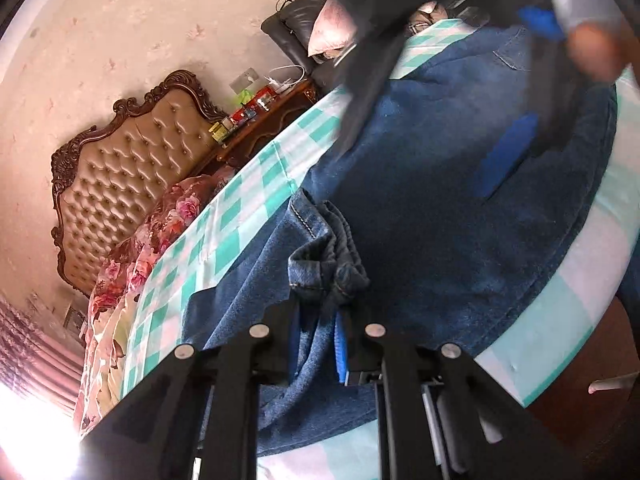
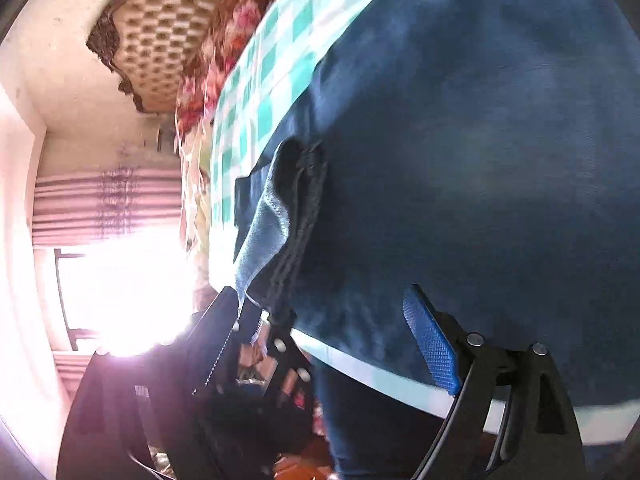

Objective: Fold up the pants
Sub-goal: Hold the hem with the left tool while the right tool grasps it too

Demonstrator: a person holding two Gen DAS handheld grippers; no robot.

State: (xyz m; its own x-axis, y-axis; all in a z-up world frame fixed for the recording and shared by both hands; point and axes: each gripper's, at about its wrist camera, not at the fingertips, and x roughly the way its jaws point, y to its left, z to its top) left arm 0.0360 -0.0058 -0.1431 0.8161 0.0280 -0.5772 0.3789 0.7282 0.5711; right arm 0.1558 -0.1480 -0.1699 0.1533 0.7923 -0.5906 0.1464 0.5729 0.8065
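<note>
Jeans (image 1: pixel 440 184), dark denim, spread on checked cloth (image 1: pixel 240 216). My left gripper (image 1: pixel 340 320) pinches a bunched hem; my right gripper (image 2: pixel 344 320) released, jaws wide over denim.

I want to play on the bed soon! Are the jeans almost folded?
Not yet. The jeans already lie spread on the checked cloth. Right now the left hand-held gripper pinches a bunched hem, and the right hand-held gripper is open over the denim. No neat fold shows, so the folding is still left.
</note>
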